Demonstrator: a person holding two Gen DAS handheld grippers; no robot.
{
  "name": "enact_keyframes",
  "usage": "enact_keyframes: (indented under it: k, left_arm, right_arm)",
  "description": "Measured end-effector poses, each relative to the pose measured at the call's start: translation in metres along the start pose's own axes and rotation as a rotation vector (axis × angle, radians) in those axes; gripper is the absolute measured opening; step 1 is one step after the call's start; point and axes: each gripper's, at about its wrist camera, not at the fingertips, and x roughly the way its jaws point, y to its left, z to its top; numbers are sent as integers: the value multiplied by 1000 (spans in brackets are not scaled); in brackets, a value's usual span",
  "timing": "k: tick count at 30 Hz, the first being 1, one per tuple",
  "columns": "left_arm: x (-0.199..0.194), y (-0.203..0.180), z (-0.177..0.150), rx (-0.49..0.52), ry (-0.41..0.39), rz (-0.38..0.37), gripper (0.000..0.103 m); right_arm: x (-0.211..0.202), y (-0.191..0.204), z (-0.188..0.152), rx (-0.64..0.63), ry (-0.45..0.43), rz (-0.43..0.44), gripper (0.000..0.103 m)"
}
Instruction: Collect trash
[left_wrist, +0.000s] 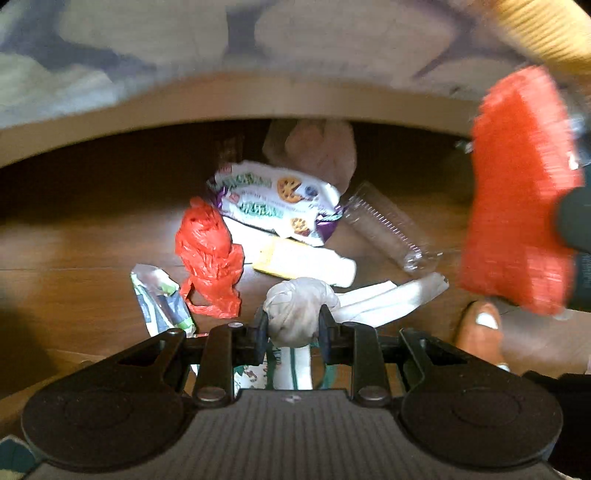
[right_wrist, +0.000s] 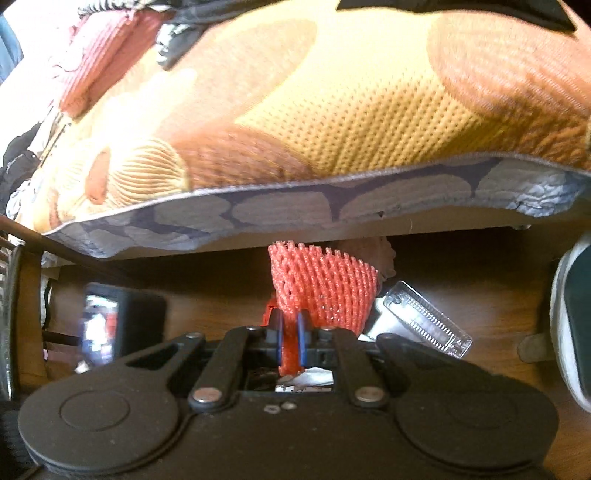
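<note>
the left gripper (left_wrist: 293, 325) pinches a knotted white bag (left_wrist: 295, 312) above the wooden floor (left_wrist: 92, 280), where a red bag (left_wrist: 208, 254) and cookie wrapper (left_wrist: 275, 201) lie near the bed edge (left_wrist: 236, 101). the right gripper (right_wrist: 290, 332) clamps what looks like orange foam netting (right_wrist: 325, 291).

- The floor (left_wrist: 74, 258) is dark brown wood-look board with a faint sheen.
- A bed frame's pale edge (left_wrist: 258, 103) runs across the far side, with dark shadow beneath it.
- A mattress cover (right_wrist: 280, 210) with grey ovals on dark blue overhangs that edge.
- A yellow and brown patterned blanket (right_wrist: 332, 110) lies on top.
- Bright light falls from the far left.
</note>
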Motion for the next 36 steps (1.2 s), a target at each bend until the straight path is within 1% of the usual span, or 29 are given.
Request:
enact_keyframes:
  k: [3, 6, 9, 12, 15, 18, 21, 27, 33, 36]
  left_arm:
    - [-34, -6, -9, 11, -49, 12, 26]
    - [-70, -13, -16, -5, -106, 24, 26]
    - [-102, -21, -21, -10, -157, 17, 26]
    - [-137, -35, -24, 6, -224, 7, 26]
    - [-170, -53, -25, 19, -286, -13, 26]
    - [-198, -76, -24, 55, -347, -33, 26]
    - [-223, -105, -21, 104, -399, -55, 26]
    - [-252, -173, -10, 219, -465, -98, 26]
    - [-271, -247, 4, 343, -505, -133, 26]
    - [-273, -284, 12, 401, -518, -144, 26]
  right_arm:
    - [-22, 5, -4, 3, -28, 17, 8]
    - [-47, 8, -8, -1, -53, 36, 8]
    - [-75, 11, -14, -14, -94, 27, 8]
    - [-105, 9, -21, -11, -134, 22, 8]
    - [-142, 2, -26, -13, -192, 13, 8]
    - [-174, -8, -28, -7, -253, 2, 8]
    - [-209, -24, -29, 6, -314, -19, 8]
    - [-270, -60, -31, 45, -436, -56, 8]
    - [-309, -105, -38, 112, -519, -117, 8]
    - [-318, -131, -42, 150, -545, -146, 8]
